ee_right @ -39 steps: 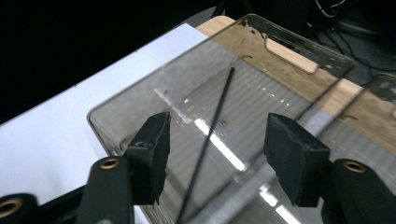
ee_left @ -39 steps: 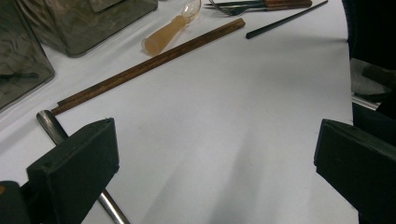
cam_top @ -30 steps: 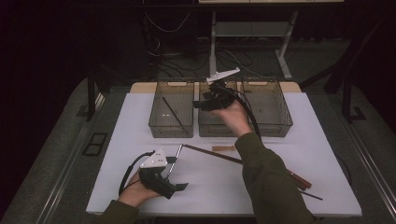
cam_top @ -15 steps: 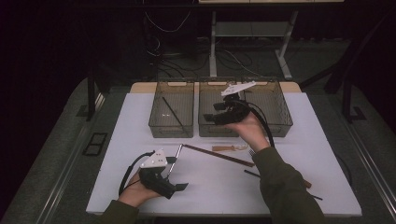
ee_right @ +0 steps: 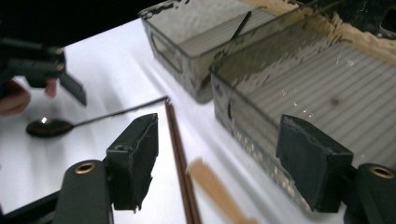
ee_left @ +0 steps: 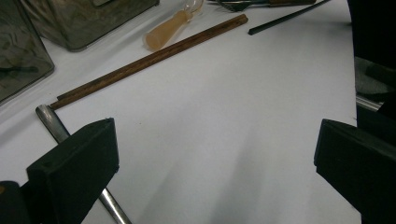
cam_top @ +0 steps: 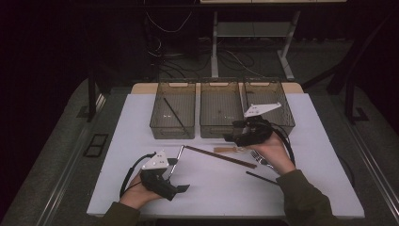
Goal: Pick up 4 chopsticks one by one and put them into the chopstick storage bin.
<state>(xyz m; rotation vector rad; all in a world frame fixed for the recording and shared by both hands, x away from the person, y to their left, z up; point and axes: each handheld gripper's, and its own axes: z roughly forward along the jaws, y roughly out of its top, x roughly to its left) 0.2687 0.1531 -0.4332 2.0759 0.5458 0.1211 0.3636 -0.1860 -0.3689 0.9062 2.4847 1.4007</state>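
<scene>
Black jaws stand wide apart on the right gripper (cam_top: 230,137), with nothing between them; it hovers just in front of the middle bin (cam_top: 221,114) of three smoky clear bins, above the tan-handled utensil (cam_top: 229,149) and the brown chopstick (cam_top: 221,157) that slants across the white table cover (cam_top: 310,141). In the right gripper view the chopstick (ee_right: 181,168) runs up between the jaws and the tan handle (ee_right: 217,189) lies just beside it, blurred — what its far end is cannot be told there. The left gripper (cam_top: 181,187) rests low at the near edge, its jaws likewise spread and empty, with a metal spoon (cam_top: 178,157) just beside it.

The left bin (cam_top: 173,117) holds a black chopstick (cam_top: 174,114); another black chopstick (cam_top: 261,177) and a fork (cam_top: 261,159) lie on the cover near the right hand (cam_top: 273,153). Around the table the floor is dark grey carpet, with cables and a metal desk frame behind.

The left gripper view shows the spoon's plain handle (ee_left: 56,128) touching the brown chopstick's end (ee_left: 149,58); the right gripper view shows the spoon's bowl (ee_right: 44,127) — a glint on it — and the other gripper (ee_right: 37,65) above it.
</scene>
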